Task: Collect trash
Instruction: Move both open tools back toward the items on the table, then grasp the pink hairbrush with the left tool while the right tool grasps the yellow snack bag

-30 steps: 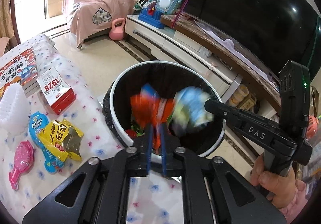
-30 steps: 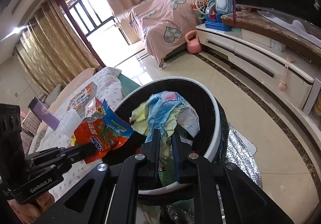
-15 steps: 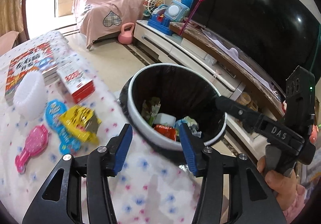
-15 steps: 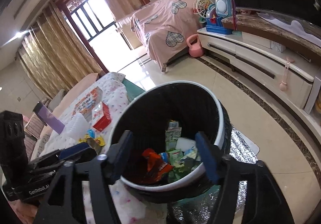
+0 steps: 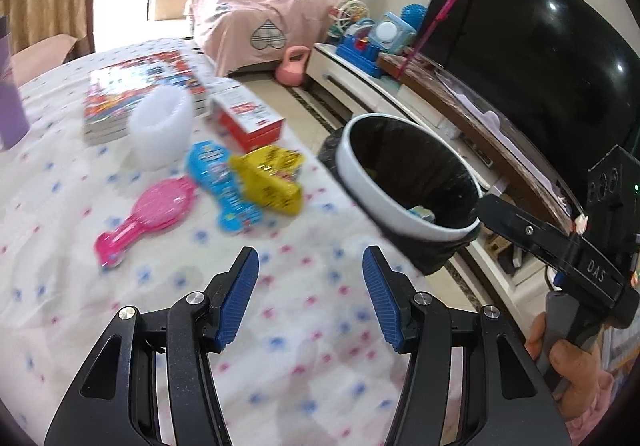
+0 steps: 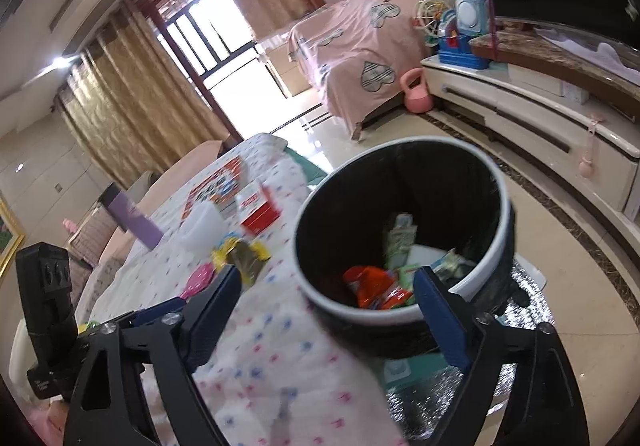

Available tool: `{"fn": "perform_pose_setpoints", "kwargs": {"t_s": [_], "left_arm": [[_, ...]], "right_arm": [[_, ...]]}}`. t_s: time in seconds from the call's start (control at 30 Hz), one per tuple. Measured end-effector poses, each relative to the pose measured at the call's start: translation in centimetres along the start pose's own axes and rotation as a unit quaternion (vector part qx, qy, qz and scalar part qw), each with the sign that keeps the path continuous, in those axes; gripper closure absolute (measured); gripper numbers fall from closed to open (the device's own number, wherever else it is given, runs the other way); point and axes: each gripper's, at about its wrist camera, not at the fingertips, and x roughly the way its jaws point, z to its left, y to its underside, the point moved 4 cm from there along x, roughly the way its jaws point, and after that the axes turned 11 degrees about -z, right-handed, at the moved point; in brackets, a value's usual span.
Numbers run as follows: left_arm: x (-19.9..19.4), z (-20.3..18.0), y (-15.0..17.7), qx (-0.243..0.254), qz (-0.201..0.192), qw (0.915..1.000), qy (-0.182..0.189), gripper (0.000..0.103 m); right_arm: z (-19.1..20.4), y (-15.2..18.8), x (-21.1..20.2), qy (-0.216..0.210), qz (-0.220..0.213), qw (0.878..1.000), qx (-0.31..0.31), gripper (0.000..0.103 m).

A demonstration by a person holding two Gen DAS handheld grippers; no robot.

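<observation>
I take the trash bin (image 6: 404, 230) as my landmark: a round white-rimmed can with a black liner, standing on the floor right against the edge of the bed (image 5: 80, 246) with its dotted white cover. Inside the bin I can see an orange-red snack bag (image 6: 372, 286) lying among green and pale packets at the bottom, so part of the collecting looks done. On the bed, beside the bin on its window side, the yellow snack wrapper (image 5: 270, 180) lies nearest the rim, the blue packet (image 5: 220, 182) touches it on the far side from the bin, and the pink hairbrush (image 5: 140, 218) sits further out again; a white foam cup (image 5: 160, 130), a red-and-white box (image 5: 250, 118) and a stack of picture books (image 5: 140, 90) lie beyond those. My left gripper (image 5: 310, 290) hangs over bare bedcover just short of the bin, jaws spread wide with nothing between them. My right gripper (image 6: 328, 310) sits low over the bin's near rim, jaws equally wide and empty. I judge this the gap between drops: both tools free, with a fresh pick due. The next move, as I read it, is swinging the left gripper away from the bin toward the yellow wrapper, coming down flat enough to pinch crinkly film without snagging the bedcover.
</observation>
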Motion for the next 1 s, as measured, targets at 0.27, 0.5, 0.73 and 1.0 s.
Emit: {"fn": "perform_pose_setpoints", "kwargs": {"t_s": [0.27,0.5,0.73,1.0], "left_arm": [[-2.2,4.6,1.6,-0.036,-0.006,0.9988,-0.034,0.036],[-3.6,8.2,2.4,-0.059,-0.012,0.9965,-0.059,0.033],[-3.7,9.7,2.6,-0.063,-0.010,0.9956,-0.068,0.033],[-3.1,10.6,2.2,-0.045,-0.001,0.9964,-0.072,0.033]], "right_arm": [[3.2,2.3,0.6,-0.022,0.018,0.999,-0.017,0.005],[5.7,4.0,1.7,-0.037,0.031,0.998,-0.031,0.005],[8.0,4.9,3.2,-0.049,0.048,0.996,-0.055,0.005],[9.0,4.8,4.4,-0.053,0.054,0.995,-0.067,0.005]]}}
